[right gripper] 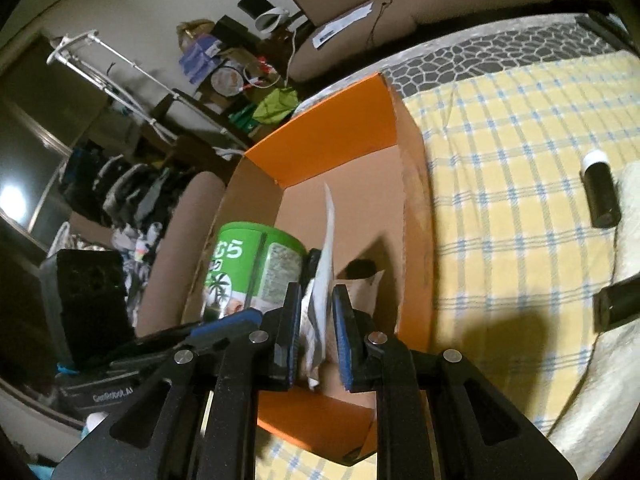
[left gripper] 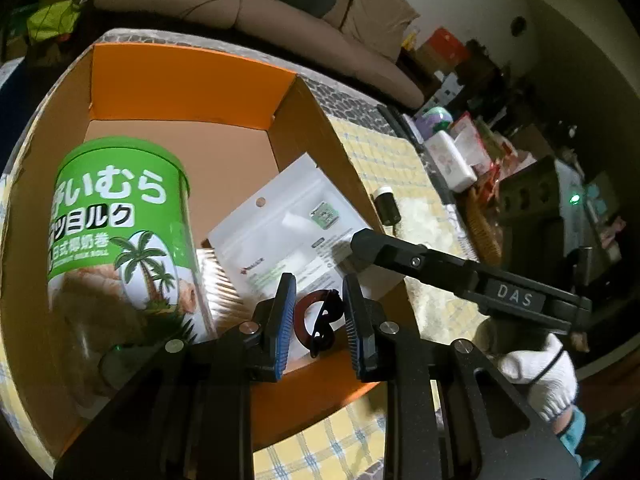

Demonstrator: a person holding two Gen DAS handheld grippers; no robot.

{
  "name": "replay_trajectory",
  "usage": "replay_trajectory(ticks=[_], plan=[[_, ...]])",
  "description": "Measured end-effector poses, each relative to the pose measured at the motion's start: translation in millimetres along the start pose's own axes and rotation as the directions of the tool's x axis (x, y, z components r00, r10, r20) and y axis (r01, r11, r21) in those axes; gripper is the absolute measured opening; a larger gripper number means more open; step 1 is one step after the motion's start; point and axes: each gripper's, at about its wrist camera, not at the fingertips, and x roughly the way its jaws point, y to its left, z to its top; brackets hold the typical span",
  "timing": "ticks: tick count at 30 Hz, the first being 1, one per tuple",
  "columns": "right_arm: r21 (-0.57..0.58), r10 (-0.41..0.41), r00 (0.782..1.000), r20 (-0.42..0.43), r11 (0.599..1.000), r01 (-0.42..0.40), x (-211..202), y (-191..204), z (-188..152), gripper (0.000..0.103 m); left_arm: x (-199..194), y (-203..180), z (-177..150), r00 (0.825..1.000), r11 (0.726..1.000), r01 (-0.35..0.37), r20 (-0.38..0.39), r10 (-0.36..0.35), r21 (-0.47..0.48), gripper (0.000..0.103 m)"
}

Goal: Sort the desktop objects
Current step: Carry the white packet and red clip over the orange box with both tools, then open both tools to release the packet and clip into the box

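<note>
Both hands over the open orange box (left gripper: 312,128) now, so this is the drop-off, and I want it clean. My left gripper (left gripper: 319,284) has its fingers clamped on the small red-and-black clip (left gripper: 320,320), one pad on each side of it, hanging above the near end of the box, just over the lower corner of the white pouch (left gripper: 288,216). The green canister (left gripper: 120,216) stands against the box's left wall, close beside my fingers, so I judge the clip should go straight down into the gap between canister and pouch, not sideways

My right gripper (right gripper: 318,292) is trickier. From its own camera the pouch runs edge-on between the fingers, blurred, leaning in against the right wall. I can't tell whether the pads are pressing it or just flanking it. If it's loose, fine, it's already inside; if not, I'd part the fingers fully before lifting, or the pouch may come back out with me

The two grippers are near each other here, the right one's tip reaching over the pouch just beyond my left fingers. I'd clear one hand before moving the other

One job left that I can see: the dark bottle with the white cap (right gripper: 600,196) lying on the yellow-checked surface (right gripper: 500,160), outside the box, off its right wall
</note>
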Motion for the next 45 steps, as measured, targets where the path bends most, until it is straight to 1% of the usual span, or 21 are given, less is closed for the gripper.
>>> replay_trajectory(ticks=[4, 6, 7, 9, 14, 18, 20, 24, 25, 26, 29, 31, 33, 34, 36, 38, 39, 40, 41, 43, 45], plan=[[-0.084, -0.078, 0.997, -0.026, 0.994, 0.075, 3, 12, -1, 0.024, 4, -5, -1, 0.999, 0.998, -0.043, -0.003, 0.043, 0.035, 0.022], [-0.134, -0.133, 0.991, -0.021, 0.983, 0.129, 2, 18, -2, 0.031, 5, -7, -2, 0.999, 0.998, -0.042, -0.009, 0.043, 0.042, 0.022], [-0.153, -0.155, 0.988, -0.015, 0.977, 0.151, 1, 20, -2, 0.032, 6, -7, -2, 0.999, 0.998, -0.040, -0.013, 0.041, 0.043, 0.022], [-0.173, -0.185, 0.983, 0.001, 0.968, 0.182, -2, 22, -1, 0.039, 6, -9, -3, 0.999, 0.997, -0.048, -0.016, 0.049, 0.052, 0.022], [-0.155, -0.162, 0.986, 0.030, 0.974, 0.164, -10, 17, -1, 0.043, 13, -13, -7, 0.998, 0.996, -0.047, -0.044, 0.050, 0.072, 0.022], [-0.138, -0.139, 0.990, 0.033, 0.980, 0.143, -13, 13, -2, 0.043, 19, -16, -11, 0.996, 0.995, -0.050, -0.070, 0.056, 0.087, 0.023], [-0.124, -0.126, 0.991, 0.036, 0.984, 0.130, -16, 11, -1, 0.043, 19, -16, -12, 0.996, 0.995, -0.051, -0.072, 0.057, 0.082, 0.025], [-0.101, -0.106, 0.993, 0.044, 0.989, 0.110, -20, 7, 1, 0.044, 14, -12, -10, 0.998, 0.998, -0.033, -0.056, 0.036, 0.056, 0.047], [-0.099, -0.112, 0.993, 0.047, 0.988, 0.116, -21, 7, 2, 0.046, 13, -10, -9, 0.998, 0.998, -0.028, -0.051, 0.030, 0.047, 0.047], [-0.097, -0.117, 0.992, 0.052, 0.988, 0.122, -22, 6, 2, 0.053, 12, -9, -8, 0.999, 0.999, -0.016, -0.051, 0.018, 0.039, 0.047], [-0.084, -0.119, 0.991, 0.067, 0.989, 0.124, -27, 2, 3, 0.058, 11, -7, -7, 0.999, 1.000, -0.002, -0.047, 0.003, 0.026, 0.048], [-0.077, -0.126, 0.989, 0.084, 0.988, 0.132, -32, -1, 5, 0.064, 11, -9, -7, 0.999, 1.000, 0.002, -0.045, -0.001, 0.029, 0.052], [-0.067, -0.133, 0.986, 0.098, 0.988, 0.140, -37, -6, 6, 0.073, 11, -11, -7, 0.999, 0.999, 0.007, -0.042, -0.006, 0.032, 0.056], [-0.065, -0.136, 0.986, 0.101, 0.988, 0.143, -39, -7, 6, 0.075, 11, -12, -7, 0.999, 0.999, 0.014, -0.038, -0.013, 0.033, 0.059], [-0.063, -0.153, 0.982, 0.115, 0.985, 0.161, -43, -11, 6, 0.087, 10, -14, -7, 0.999, 0.999, 0.023, -0.031, -0.022, 0.030, 0.064], [-0.068, -0.172, 0.977, 0.126, 0.981, 0.182, -46, -15, 6, 0.092, 10, -17, -8, 0.999, 0.999, 0.022, -0.027, -0.021, 0.037, 0.069], [-0.071, -0.185, 0.974, 0.129, 0.978, 0.195, -47, -17, 5, 0.100, 10, -20, -9, 1.000, 0.999, 0.017, -0.022, -0.016, 0.050, 0.074], [-0.073, -0.193, 0.973, 0.128, 0.976, 0.203, -47, -18, 5, 0.103, 9, -23, -9, 1.000, 0.998, 0.015, -0.019, -0.014, 0.060, 0.080], [-0.079, -0.206, 0.970, 0.130, 0.973, 0.217, -49, -20, 4, 0.103, 9, -27, -10, 1.000, 0.997, 0.008, -0.013, -0.007, 0.079, 0.083], [-0.096, -0.242, 0.961, 0.135, 0.962, 0.256, -51, -21, 3, 0.103, 8, -35, -11, 1.000, 0.993, -0.022, 0.003, 0.022, 0.114, 0.097], [-0.120, -0.286, 0.947, 0.145, 0.945, 0.304, -53, -22, 1, 0.103, 8, -41, -13, 0.998, 0.988, -0.063, 0.019, 0.061, 0.142, 0.103]])
